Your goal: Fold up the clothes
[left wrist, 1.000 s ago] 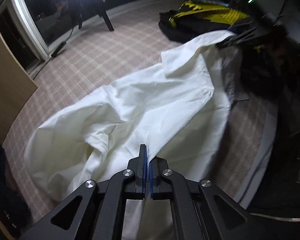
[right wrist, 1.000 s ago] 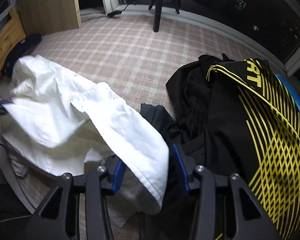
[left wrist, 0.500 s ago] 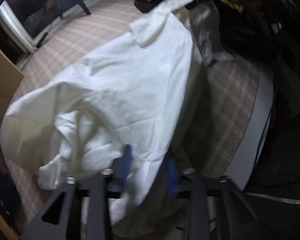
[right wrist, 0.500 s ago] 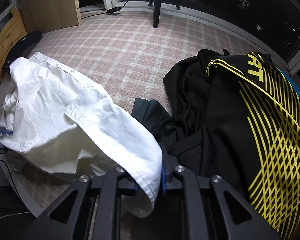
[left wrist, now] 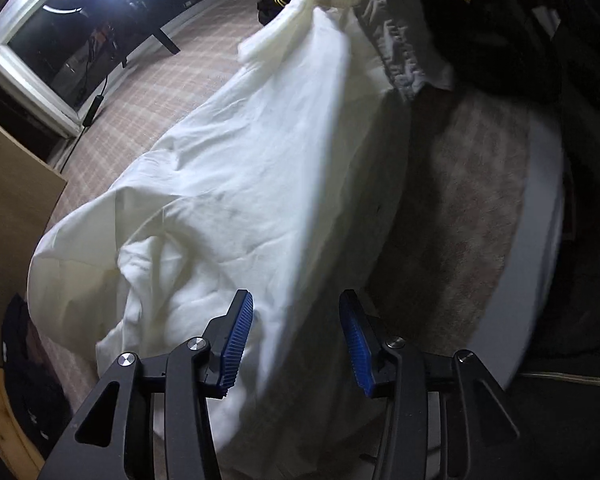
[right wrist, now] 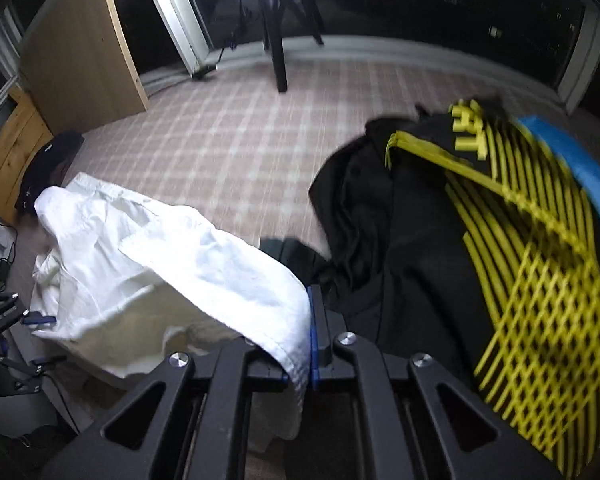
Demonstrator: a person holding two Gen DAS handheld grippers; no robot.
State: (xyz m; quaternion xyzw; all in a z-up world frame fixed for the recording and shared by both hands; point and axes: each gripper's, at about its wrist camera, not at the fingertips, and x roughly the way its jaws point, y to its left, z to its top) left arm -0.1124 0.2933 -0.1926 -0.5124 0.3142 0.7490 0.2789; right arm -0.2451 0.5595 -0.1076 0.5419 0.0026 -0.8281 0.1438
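Note:
A white shirt [left wrist: 236,184] lies stretched and rumpled across the checked bed cover [left wrist: 148,96]. My left gripper [left wrist: 296,336] stands open just above the shirt's near end, blue pads apart with cloth below them. In the right wrist view the same white shirt [right wrist: 172,264] runs from the left into my right gripper [right wrist: 306,340], which is shut on its hem or cuff. The left gripper [right wrist: 32,320] shows small at the far left, at the shirt's other end.
A black garment with yellow stripes [right wrist: 500,248] is piled to the right, with a blue item [right wrist: 572,168] behind it. A wooden cabinet [right wrist: 80,52] and a dark cap [right wrist: 48,164] stand left. A tripod [right wrist: 276,28] is by the window. The bed edge [left wrist: 540,216] curves right.
My left gripper has opened and let the shirt go, and the cloth has dropped onto the bed. My right gripper closed on the shirt's end and has lifted it slightly.

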